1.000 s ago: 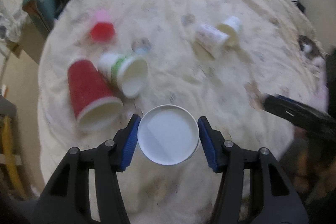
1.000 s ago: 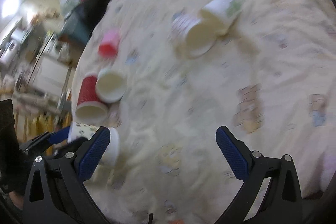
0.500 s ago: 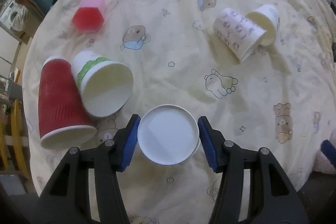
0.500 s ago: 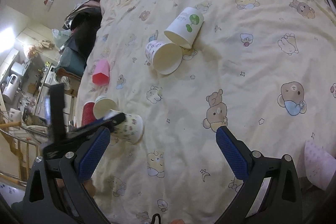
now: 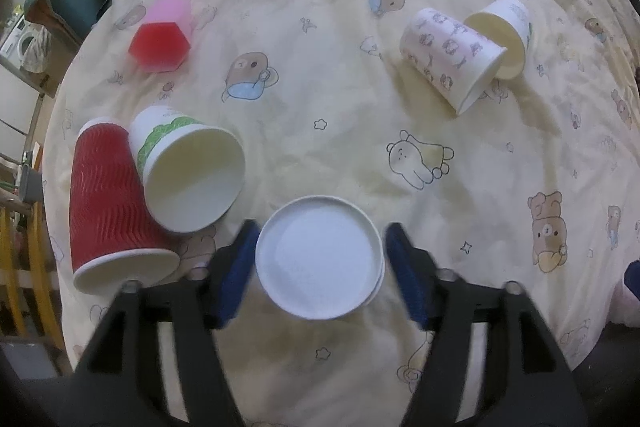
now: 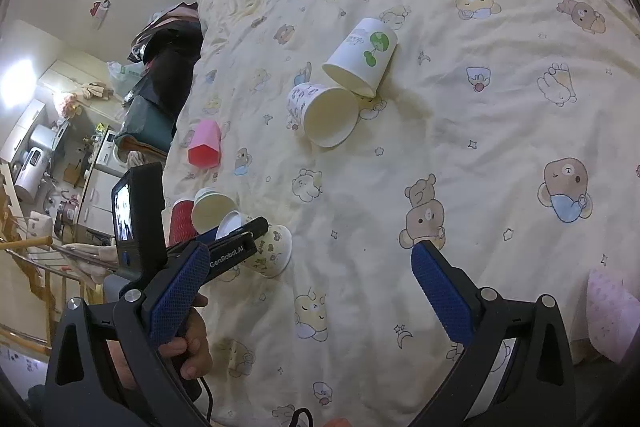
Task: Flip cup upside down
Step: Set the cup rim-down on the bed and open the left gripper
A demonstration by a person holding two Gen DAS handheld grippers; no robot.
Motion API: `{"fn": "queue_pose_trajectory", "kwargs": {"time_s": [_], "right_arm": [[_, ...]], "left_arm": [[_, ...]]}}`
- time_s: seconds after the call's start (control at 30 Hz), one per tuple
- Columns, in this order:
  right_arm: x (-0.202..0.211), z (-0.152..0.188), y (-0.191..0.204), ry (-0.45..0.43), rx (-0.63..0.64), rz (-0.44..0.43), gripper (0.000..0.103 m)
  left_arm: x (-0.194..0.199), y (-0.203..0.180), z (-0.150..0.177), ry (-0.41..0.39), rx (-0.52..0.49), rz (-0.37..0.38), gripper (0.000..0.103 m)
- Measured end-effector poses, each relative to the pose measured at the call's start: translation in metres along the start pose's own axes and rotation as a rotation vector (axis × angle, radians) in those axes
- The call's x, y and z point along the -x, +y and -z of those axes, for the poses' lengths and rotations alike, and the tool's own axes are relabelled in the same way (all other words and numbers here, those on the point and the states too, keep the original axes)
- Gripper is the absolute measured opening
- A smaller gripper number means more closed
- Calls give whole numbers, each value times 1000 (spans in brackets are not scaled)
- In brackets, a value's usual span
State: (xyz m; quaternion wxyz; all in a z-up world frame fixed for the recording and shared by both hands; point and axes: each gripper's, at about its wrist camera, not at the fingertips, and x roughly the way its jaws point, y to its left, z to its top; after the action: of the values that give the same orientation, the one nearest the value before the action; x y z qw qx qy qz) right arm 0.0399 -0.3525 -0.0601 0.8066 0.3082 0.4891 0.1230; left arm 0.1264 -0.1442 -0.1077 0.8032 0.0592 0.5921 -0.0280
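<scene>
A white paper cup (image 5: 319, 257) stands upside down on the bed, its flat base up, between the fingers of my left gripper (image 5: 320, 267). The jaws have spread and small gaps show on both sides of the cup. In the right wrist view the same cup (image 6: 269, 251) rests mouth-down on the bedspread with the left gripper (image 6: 236, 239) around it. My right gripper (image 6: 308, 287) is open and empty, held above the bedspread.
On the bear-print bedspread (image 5: 340, 107) lie a red ribbed cup (image 5: 108, 203), a green-banded white cup (image 5: 188, 175), a pink cup (image 5: 162, 35) and two touching white cups (image 5: 452, 55), (image 5: 504, 31). Furniture stands beyond the left bed edge (image 6: 60, 167).
My left gripper has opened from the upside-down cup and the cup stays on the bed. My right gripper has held almost still over the last half second.
</scene>
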Motion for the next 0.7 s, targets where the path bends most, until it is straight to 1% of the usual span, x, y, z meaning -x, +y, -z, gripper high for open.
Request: {"fn": "queue_pose_trajectory", "kwargs": {"time_s": [0.03, 0.07, 0.13, 0.2, 0.37, 0.43, 0.57, 0.7], "right_arm": [[-1, 0, 0, 5, 1, -1, 103], [0, 1, 1, 6, 3, 1, 103], [1, 2, 3, 8, 11, 7, 103], [1, 2, 5, 7, 18, 10, 103], [1, 3, 8, 1, 30, 12, 103], [3, 3, 12, -12, 43, 11, 103], [8, 6, 25, -49, 105, 25, 103], [16, 12, 41, -106, 186, 59, 103]], "left_arm": [[3, 1, 2, -10, 1, 3, 79], [7, 1, 3, -26, 0, 6, 84], [14, 1, 6, -51, -8, 23, 84], [23, 3, 9, -74, -15, 21, 84], [59, 18, 16, -164, 15, 22, 84], [77, 27, 18, -205, 28, 27, 84], [114, 51, 34, -306, 62, 18, 84], [137, 80, 55, -367, 108, 8, 84]]}}
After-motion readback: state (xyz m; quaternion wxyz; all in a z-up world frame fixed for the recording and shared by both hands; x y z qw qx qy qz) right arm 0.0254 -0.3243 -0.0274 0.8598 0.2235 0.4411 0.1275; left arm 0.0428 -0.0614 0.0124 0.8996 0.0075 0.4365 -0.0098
